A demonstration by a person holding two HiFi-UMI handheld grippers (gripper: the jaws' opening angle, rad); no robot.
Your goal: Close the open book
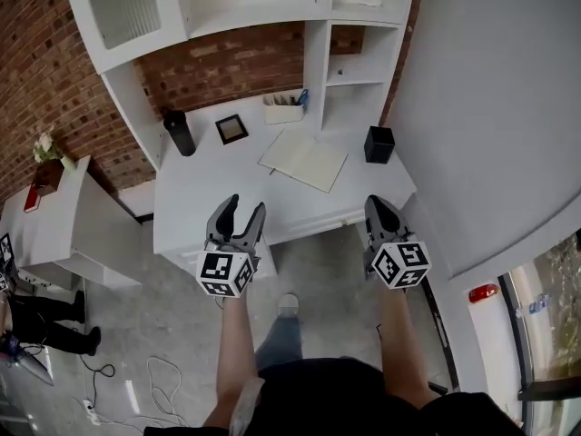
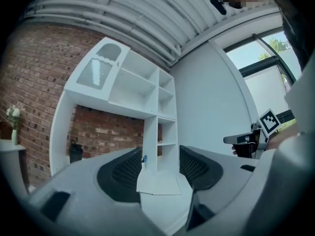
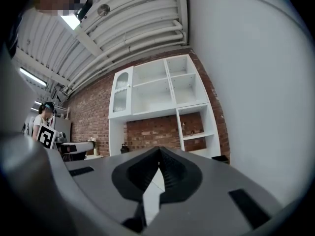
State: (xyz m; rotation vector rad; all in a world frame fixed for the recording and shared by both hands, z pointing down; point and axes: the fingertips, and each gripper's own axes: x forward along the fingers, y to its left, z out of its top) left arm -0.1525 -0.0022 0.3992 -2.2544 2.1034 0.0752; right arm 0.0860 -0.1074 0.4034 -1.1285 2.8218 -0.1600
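Book [image 1: 303, 160] lay open on the bench [image 1: 195, 198]. Left gripper [image 1: 244, 206], released and empty, hung short of the book; right gripper [image 1: 376, 207], clenched on nothing, likewise short of it.

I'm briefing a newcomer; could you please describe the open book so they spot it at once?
Find the white desk against the brick wall. The open book sits right of centre, between the black frame and the black box. It alone lies flat, pale pages spread.

Open book [image 1: 303, 159] — pale pages, lying flat, skewed — mid-desk, w/ spine running diagonally.
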